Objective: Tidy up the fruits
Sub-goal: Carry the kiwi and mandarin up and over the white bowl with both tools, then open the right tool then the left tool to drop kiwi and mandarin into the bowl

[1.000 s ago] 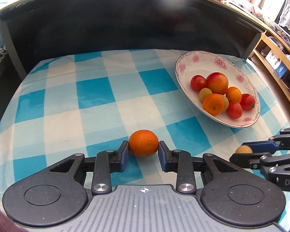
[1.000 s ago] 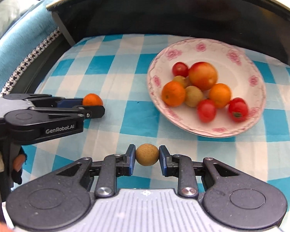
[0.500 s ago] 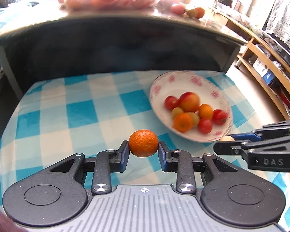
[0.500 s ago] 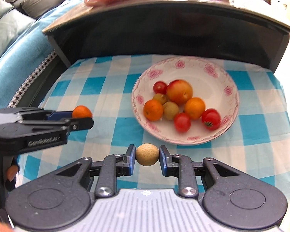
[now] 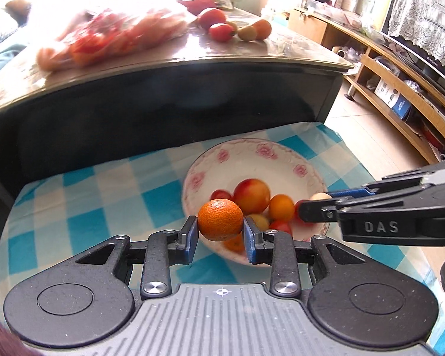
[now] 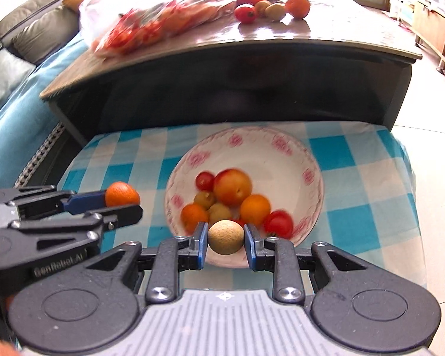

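We are working at the low table with the blue-checked cloth, and everything here is placed by the flowered bowl sitting on it. Behind the bowl and above it, the dark coffee table is carrying a bag of red fruit and a few loose fruits that, by our reckoning, are waiting their turn.

Inside the bowl, a pile of fruit is lying toward the near rim: a large red-yellow one, small oranges, cherry tomatoes and pale brownish ones.

We are holding the left gripper off the cloth, at the bowl's near-left edge, its blue pads pinching a mandarin on both sides. We are holding the right gripper over the bowl's near rim, its pads pressed against a small tan, rough-skinned fruit (a longan, we would guess).

We judge the step in hand to be the carry: both fruits are gripped and clear of the cloth, neither yet in the bowl. The next move calls for bringing each gripper over open space inside the bowl, lowering it close to the pile, and only then spreading the pads, since round fruit let go from high up could roll out over the shallow rim. The two grippers are sitting close together, so going in one at a time looks the safer course.
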{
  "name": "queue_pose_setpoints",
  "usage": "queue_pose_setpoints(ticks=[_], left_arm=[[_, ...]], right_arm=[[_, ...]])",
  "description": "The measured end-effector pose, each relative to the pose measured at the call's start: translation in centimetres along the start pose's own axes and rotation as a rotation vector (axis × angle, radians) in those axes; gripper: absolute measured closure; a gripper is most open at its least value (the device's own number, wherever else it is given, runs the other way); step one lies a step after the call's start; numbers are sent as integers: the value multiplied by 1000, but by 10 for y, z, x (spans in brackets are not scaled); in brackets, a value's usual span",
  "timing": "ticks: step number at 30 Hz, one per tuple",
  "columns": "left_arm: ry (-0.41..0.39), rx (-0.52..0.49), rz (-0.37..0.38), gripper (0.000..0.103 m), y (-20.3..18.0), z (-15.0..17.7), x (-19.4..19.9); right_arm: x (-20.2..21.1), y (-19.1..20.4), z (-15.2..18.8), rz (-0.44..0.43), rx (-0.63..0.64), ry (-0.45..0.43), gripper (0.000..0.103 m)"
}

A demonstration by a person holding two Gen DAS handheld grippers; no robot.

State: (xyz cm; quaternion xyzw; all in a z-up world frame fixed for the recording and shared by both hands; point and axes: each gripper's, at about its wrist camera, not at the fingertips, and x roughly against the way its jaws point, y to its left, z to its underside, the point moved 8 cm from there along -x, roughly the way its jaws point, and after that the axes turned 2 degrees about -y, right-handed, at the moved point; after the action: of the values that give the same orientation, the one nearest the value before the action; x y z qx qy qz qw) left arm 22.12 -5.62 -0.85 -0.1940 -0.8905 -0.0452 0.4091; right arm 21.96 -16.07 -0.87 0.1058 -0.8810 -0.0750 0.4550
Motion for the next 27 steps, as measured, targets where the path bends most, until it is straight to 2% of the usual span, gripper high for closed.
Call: queue_pose_setpoints(ticks=[9, 27], left_arm=[[21, -41, -2, 64, -14, -7, -28], [58, -73, -34, 62, -14, -4, -56]], right_arm=[[-15, -22, -18, 19, -18, -12, 72], [-56, -33, -20, 35, -23, 9, 72]])
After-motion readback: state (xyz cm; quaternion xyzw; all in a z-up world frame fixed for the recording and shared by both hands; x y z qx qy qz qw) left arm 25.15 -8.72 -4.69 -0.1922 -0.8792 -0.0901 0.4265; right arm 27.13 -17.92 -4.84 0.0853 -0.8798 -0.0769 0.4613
